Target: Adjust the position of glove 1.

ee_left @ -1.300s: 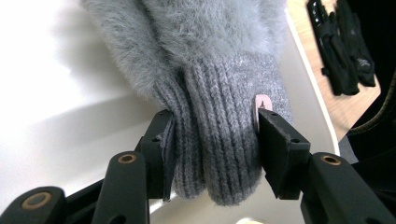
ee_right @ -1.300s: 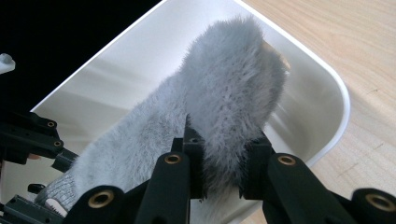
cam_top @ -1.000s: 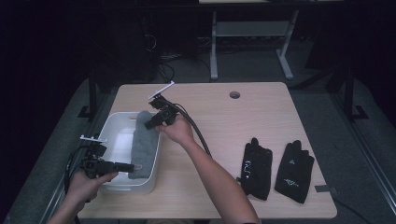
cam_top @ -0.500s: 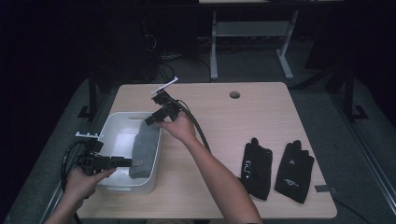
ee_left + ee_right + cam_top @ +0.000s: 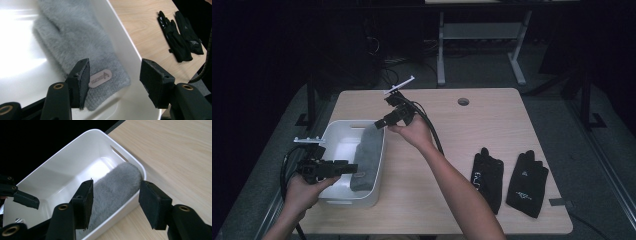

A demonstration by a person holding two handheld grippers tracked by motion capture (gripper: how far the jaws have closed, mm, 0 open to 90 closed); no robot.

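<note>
A grey fuzzy glove (image 5: 367, 152) lies in the white bin (image 5: 343, 202), along its right wall. Its tip rests on the far rim (image 5: 117, 186) and its labelled cuff (image 5: 100, 77) is at the near end. My right gripper (image 5: 381, 124) hovers above the bin's far right corner. Its jaws have just been opening and are open, with the glove below them, untouched (image 5: 116, 202). My left gripper (image 5: 354, 169) hangs over the cuff. Its jaws have also just been opening and stand apart, clear of the fabric (image 5: 115, 77).
Two black gloves (image 5: 487, 176) (image 5: 527, 182) lie side by side on the wooden table's right half (image 5: 180, 37). A round cable hole (image 5: 463, 101) sits near the far edge. Cables trail from both grippers, and table legs and dark floor lie beyond.
The right gripper opened and let go of the glove's tip, which settled onto the bin's rim, then lifted away to the right. The left gripper rose a little over the cuff.
</note>
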